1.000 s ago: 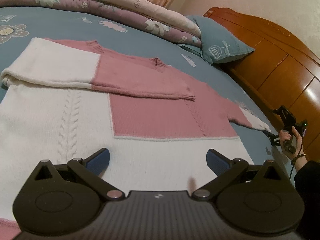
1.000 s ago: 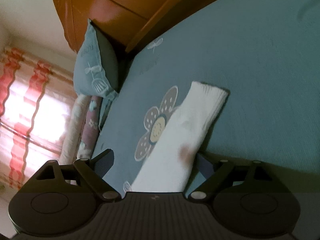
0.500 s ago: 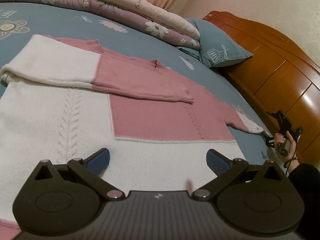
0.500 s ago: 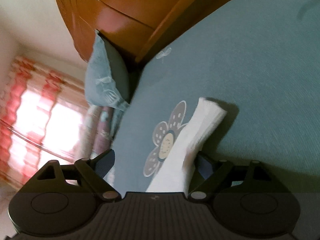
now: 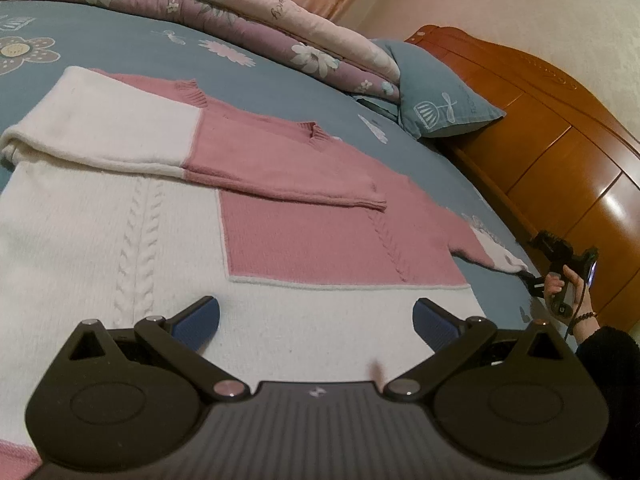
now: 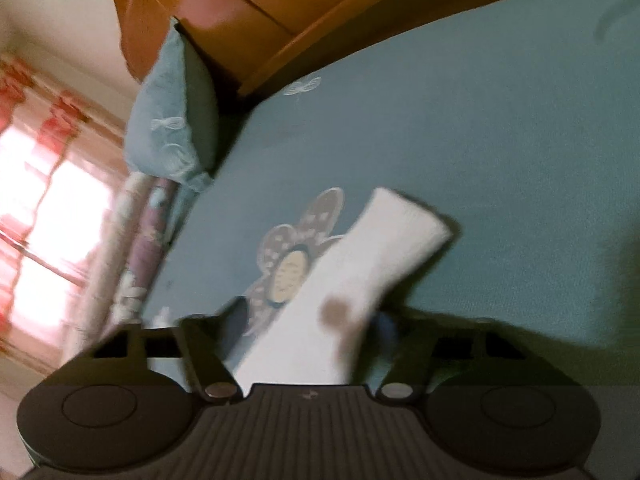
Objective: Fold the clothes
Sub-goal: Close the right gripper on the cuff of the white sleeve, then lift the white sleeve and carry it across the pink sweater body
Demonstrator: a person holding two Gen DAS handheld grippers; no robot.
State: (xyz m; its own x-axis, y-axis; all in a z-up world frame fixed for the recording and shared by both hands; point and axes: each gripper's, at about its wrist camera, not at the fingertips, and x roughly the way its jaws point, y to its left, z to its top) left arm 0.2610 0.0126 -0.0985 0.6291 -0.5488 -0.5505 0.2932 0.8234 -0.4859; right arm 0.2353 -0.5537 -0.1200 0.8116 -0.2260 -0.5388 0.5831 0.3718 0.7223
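A blue bedsheet [image 5: 132, 50] carries the sweater [image 5: 180, 216] at twelve o'clock of my wide, empty left gripper [image 5: 316, 320]. My right gripper [image 6: 308, 324] has just been closing around the white cuff [image 6: 360, 264], which runs toward one o'clock; blur hides whether it pinches.

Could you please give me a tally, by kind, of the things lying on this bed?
Sweaters: 1, the pink and white sweater
Pillows: 1, the blue pillow
Quilts: 1, the folded floral quilt
Grippers: 2, the left gripper and the right gripper at the sweater's white cuff
Total: 5
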